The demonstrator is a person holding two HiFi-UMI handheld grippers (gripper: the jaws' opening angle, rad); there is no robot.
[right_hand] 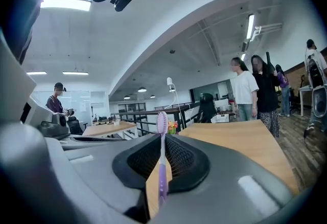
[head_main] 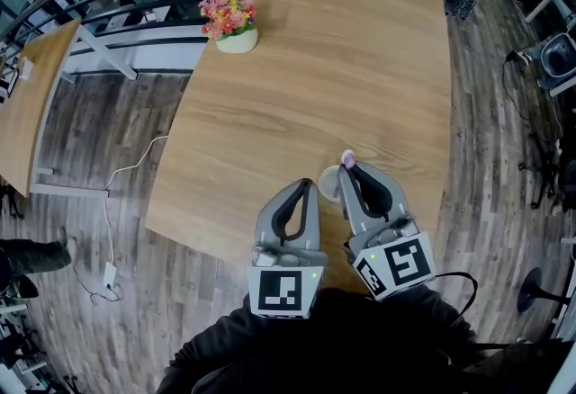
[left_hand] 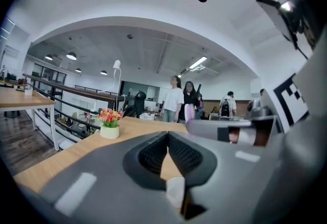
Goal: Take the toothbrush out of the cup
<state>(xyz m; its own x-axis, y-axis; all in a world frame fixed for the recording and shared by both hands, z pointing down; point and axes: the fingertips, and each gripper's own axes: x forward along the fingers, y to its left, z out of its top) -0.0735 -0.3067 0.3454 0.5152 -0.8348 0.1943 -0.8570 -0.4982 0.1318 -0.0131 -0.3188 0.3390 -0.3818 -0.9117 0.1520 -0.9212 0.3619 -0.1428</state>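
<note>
My right gripper [head_main: 348,171] [right_hand: 162,136] is shut on a purple toothbrush [right_hand: 162,166]. The brush stands upright between the fingertips, its pink head [head_main: 347,159] above them. Just below and left of that tip stands the white cup [head_main: 329,182] on the wooden table [head_main: 342,68], partly hidden by the right gripper. My left gripper [head_main: 309,186] [left_hand: 167,135] hovers beside the cup on its left, jaws shut, with nothing seen between the tips. A pale round shape [left_hand: 175,192], probably the cup, shows low through the gap between its fingers.
A white pot of pink and orange flowers [head_main: 232,23] [left_hand: 110,125] stands at the table's far left corner. The near table edge [head_main: 207,244] runs just in front of the grippers. Several people [right_hand: 245,90] [left_hand: 176,100] stand beyond the far end; another table [head_main: 27,104] is at left.
</note>
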